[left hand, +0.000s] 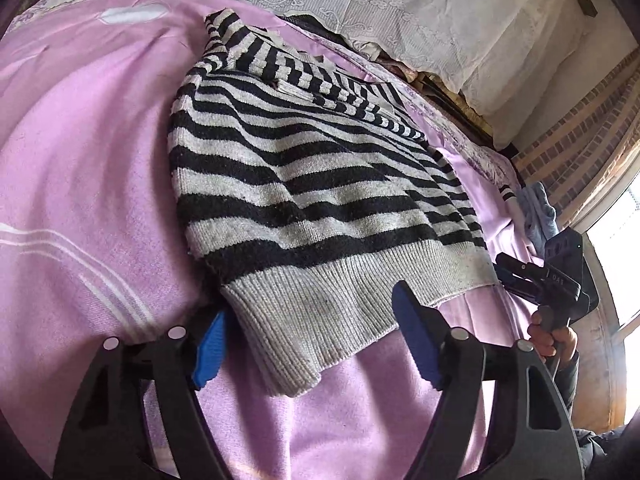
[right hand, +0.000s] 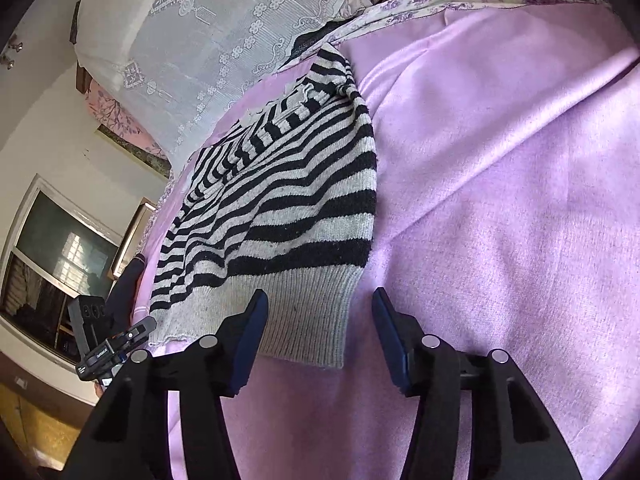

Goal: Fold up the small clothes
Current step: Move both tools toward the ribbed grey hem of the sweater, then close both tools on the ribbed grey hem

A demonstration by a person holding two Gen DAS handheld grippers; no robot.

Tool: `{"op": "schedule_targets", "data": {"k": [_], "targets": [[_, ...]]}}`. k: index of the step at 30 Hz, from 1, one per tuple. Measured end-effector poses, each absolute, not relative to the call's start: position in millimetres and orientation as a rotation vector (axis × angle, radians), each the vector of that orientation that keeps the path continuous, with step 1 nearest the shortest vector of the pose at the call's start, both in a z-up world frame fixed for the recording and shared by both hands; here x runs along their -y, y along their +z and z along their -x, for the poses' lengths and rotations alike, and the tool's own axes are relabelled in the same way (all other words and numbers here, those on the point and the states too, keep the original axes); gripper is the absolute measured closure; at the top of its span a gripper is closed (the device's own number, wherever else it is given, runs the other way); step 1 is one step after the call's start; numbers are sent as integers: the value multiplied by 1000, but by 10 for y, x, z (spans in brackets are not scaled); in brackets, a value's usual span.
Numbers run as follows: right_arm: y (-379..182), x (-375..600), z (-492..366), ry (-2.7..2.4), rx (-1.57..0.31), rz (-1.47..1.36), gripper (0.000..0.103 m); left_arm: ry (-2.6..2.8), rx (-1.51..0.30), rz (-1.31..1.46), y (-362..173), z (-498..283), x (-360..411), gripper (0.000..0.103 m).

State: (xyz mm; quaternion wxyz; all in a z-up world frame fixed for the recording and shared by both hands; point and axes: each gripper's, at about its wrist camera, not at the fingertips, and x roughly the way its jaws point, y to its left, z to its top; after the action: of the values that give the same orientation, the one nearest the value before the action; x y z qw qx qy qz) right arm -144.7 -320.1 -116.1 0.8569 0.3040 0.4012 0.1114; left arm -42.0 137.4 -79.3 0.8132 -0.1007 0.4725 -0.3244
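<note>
A small black-and-grey striped knit sweater (left hand: 304, 184) lies on a pink blanket (left hand: 80, 160), sides folded in, its grey ribbed hem toward me. My left gripper (left hand: 312, 332) is open, its blue pads either side of the hem's left corner, which lies between the jaws. My right gripper (right hand: 320, 320) is open around the hem's right corner; the sweater (right hand: 280, 200) stretches away from it. The right gripper also shows in the left wrist view (left hand: 516, 280), and the left gripper in the right wrist view (right hand: 132, 336), each at the hem's far corner.
A white lace-covered pillow (left hand: 400, 8) lies at the head of the bed beyond the sweater. A blue cloth (left hand: 538, 212) sits at the bed's right edge near a brick wall and window. A dark screen (right hand: 60, 248) stands left of the bed.
</note>
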Motion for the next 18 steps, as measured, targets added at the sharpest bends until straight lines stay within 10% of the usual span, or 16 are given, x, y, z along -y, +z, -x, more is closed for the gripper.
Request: {"op": "schedule_targets", "data": {"k": [6, 8, 10, 15, 18], "targets": [[-1172, 3023, 1357, 258, -855, -601, 48, -668, -1008, 82, -801, 453, -1103, 8], [-1161, 2973, 1363, 248, -844, -573, 63, -669, -1000, 97, -794, 455, -1146, 10], [-1173, 2983, 1358, 250, -844, -576, 83, -661, -993, 147, -791, 433, -1245, 32], [-1137, 2978, 1387, 243, -820, -551, 88, -670, -1009, 249, -830, 375, -1392, 74], [-1133, 2988, 1394, 237, -815, -546, 92, -685, -1020, 256, -843, 363, -1377, 82]]}}
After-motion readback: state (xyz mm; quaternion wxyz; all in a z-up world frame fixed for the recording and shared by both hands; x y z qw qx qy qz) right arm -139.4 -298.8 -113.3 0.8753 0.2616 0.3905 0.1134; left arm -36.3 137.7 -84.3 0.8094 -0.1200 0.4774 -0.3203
